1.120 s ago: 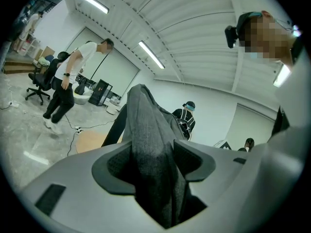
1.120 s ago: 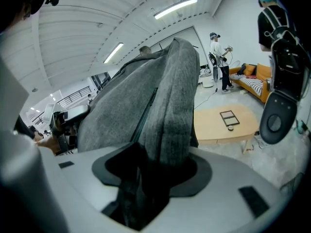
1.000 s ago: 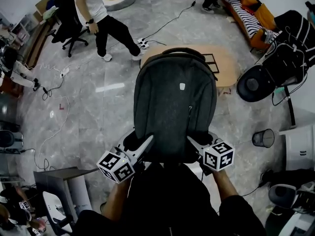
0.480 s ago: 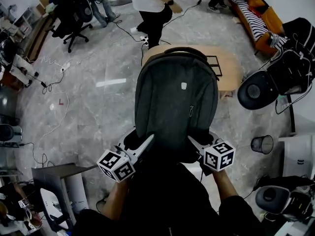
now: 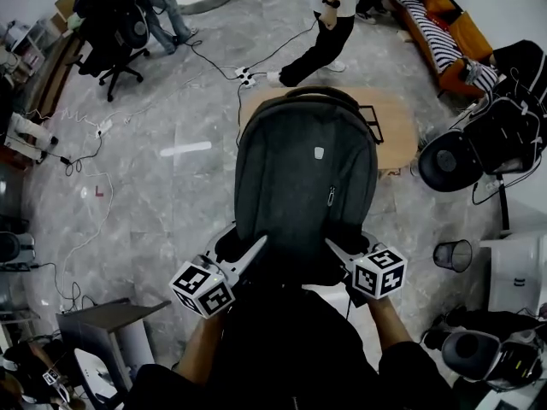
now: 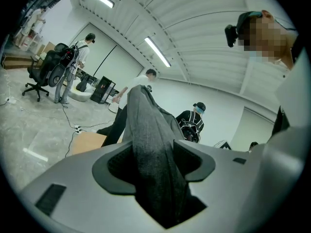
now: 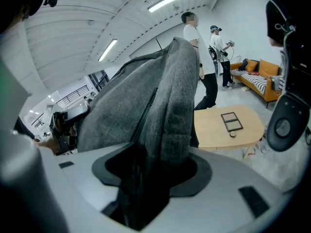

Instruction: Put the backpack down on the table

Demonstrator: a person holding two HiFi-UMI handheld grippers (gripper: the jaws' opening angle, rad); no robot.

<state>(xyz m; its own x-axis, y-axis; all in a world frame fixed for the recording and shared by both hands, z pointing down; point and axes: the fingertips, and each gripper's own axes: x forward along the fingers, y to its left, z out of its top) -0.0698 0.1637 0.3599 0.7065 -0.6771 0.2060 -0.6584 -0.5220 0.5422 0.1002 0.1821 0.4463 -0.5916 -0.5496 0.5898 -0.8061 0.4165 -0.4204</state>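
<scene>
Backpack [image 5: 306, 186] near table [image 5: 397, 126] edge, open floor [image 5: 171, 203] left

Matt, rough-woven grey cloth — backpack [image 5: 305, 178], smooth pale wood — table [image 5: 398, 133]

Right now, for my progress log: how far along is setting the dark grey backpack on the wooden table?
Done: the dark grey fabric backpack is lifted, left gripper and right gripper both clamped on it. In hand: it hangs short of the light wooden oval table. Left: reach the table, set it down, release.
</scene>
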